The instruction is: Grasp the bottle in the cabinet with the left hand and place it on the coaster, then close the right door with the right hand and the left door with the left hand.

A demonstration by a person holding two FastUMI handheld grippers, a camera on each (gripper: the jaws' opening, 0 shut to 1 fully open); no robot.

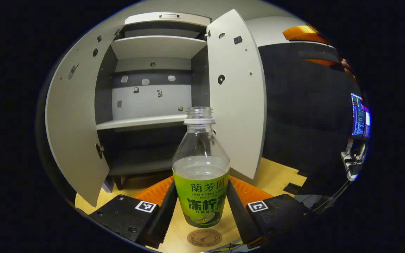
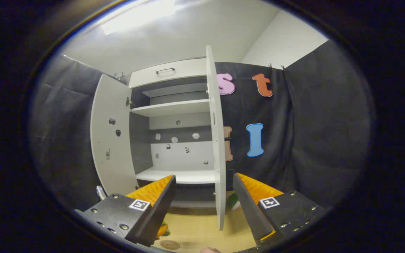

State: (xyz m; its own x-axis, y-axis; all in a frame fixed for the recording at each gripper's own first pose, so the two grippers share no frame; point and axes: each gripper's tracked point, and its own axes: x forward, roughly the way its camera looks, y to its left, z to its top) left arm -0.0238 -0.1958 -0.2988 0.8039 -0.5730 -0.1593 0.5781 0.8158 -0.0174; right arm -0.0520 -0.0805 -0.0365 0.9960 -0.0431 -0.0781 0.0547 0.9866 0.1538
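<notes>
Left tongs (image 1: 202, 214) grip the bottle (image 1: 201, 175) upright between both fingers, above the bench's near-edge coaster (image 1: 204, 238); right tongs (image 2: 202, 211) gape empty.

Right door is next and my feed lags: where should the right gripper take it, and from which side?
Judging by its pose, take the right door by its free front edge, which juts out toward the right gripper. Its pull is hard to make out, so come in from the outer, wall side and push the panel toward the cabinet.

A light wooden table (image 1: 276, 175) carries the open cabinet (image 1: 153, 105). A round coaster (image 1: 204, 238) lies flat on it, well in front of the cabinet.
</notes>
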